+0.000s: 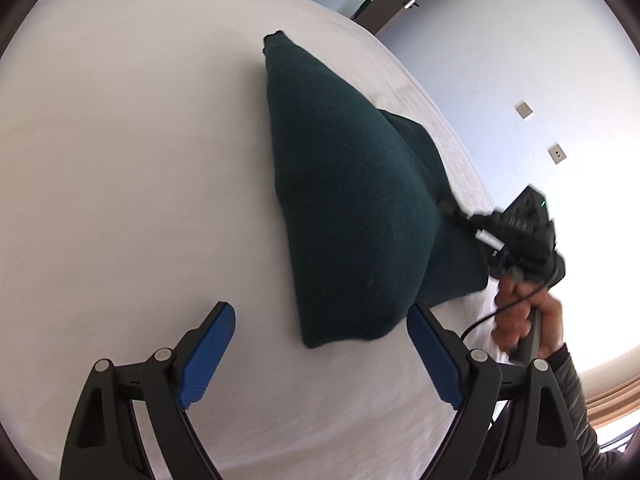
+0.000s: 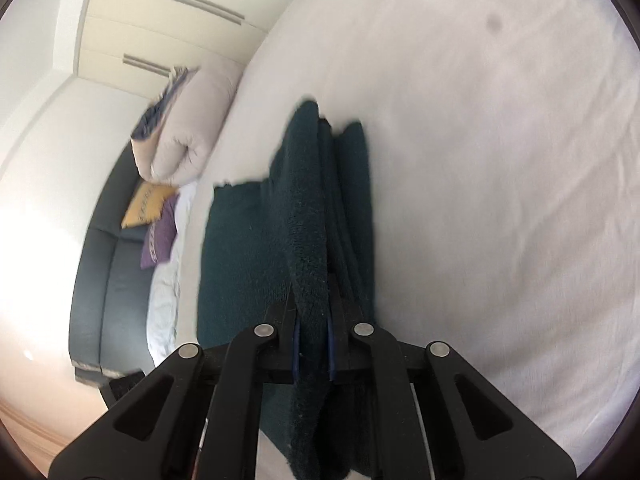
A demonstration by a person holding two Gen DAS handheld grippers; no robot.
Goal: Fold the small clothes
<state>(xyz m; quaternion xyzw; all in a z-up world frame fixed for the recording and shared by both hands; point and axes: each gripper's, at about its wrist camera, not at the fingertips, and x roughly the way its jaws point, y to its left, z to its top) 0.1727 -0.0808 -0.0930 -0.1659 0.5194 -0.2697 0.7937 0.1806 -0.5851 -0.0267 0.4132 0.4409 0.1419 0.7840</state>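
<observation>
white bed (image 1: 140, 160), pillows (image 2: 188, 120), wardrobe (image 2: 168, 12)

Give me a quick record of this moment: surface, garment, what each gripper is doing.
surface: white bed sheet
garment: dark green cloth, one edge lifted, rest lying on the sheet
left gripper: jaws wide open, empty, near the cloth's closest corner
right gripper: jaws shut on a fold of the cloth
person: hand gripping the right gripper's handle

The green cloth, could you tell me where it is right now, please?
On the white bed, one edge pinched in the right gripper, its near corner just ahead of the open left gripper.
</observation>
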